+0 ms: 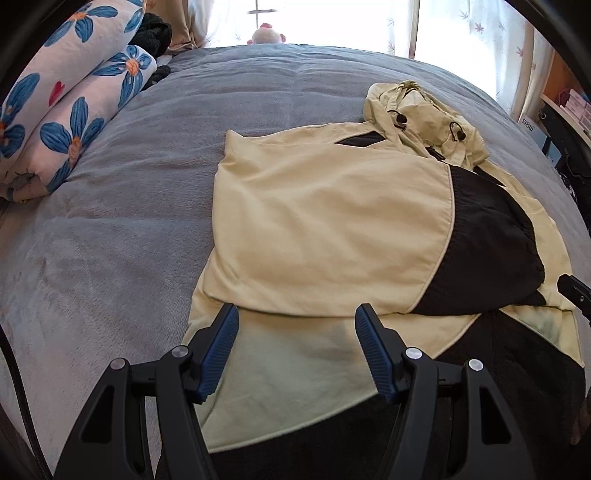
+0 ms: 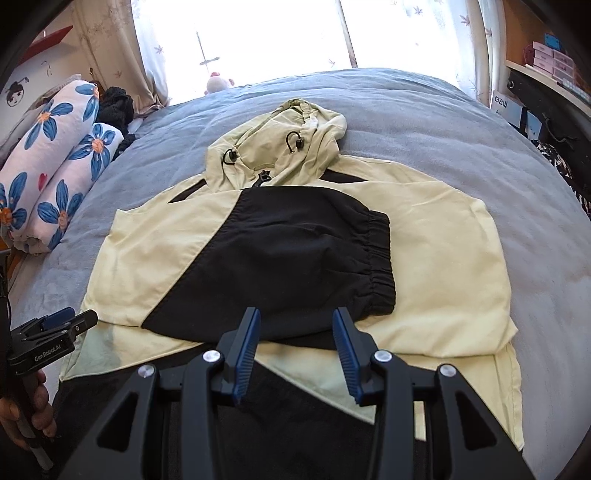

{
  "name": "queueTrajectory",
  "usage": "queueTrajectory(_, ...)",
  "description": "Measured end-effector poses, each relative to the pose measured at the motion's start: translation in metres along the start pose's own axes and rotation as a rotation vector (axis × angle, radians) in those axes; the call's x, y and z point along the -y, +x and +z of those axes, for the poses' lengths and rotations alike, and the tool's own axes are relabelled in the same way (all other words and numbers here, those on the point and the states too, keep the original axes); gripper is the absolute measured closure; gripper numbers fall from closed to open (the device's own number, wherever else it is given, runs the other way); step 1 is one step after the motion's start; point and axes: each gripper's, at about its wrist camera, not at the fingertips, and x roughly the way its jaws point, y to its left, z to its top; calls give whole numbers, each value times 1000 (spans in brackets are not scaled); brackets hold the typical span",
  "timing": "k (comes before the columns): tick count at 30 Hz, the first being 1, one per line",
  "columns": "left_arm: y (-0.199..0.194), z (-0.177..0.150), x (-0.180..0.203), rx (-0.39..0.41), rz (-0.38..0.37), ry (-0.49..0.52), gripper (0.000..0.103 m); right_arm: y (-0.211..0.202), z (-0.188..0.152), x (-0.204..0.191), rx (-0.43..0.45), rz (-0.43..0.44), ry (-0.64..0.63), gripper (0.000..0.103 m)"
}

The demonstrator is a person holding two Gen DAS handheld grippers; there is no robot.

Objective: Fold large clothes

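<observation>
A pale yellow and black hooded jacket [image 1: 325,229] lies flat on the grey bed, hood [image 1: 424,118] at the far end, both sleeves folded across the chest. In the right wrist view the jacket [image 2: 443,258] shows a black sleeve with an elastic cuff [image 2: 376,258] lying on top. My left gripper [image 1: 295,325] is open and empty, hovering over the jacket's near left hem. My right gripper [image 2: 295,328] is open and empty above the near hem at the middle. The left gripper also shows in the right wrist view [image 2: 55,325], at the jacket's left bottom corner.
The grey blanket [image 1: 110,240] covers the bed. A rolled floral quilt [image 1: 62,122] and dark clothing [image 1: 153,33] lie at the far left. A plush toy [image 1: 266,35] sits by the bright window. Shelves with boxes [image 2: 554,62] stand on the right.
</observation>
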Motion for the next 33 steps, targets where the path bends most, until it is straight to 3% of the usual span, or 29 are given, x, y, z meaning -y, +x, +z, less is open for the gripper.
queueTrajectory(20, -111, -58, 4, 82, -8, 58, 37, -106, -46, -18, 93, 30, -34, 62)
queueTrajectory(25, -141, -78, 2, 110, -2, 66, 29, -135, -65, -20, 113, 26, -57, 61)
queueTrajectory(33, -170, -110, -16, 110, -12, 71, 27, -168, -103, -5, 114, -7, -68, 52)
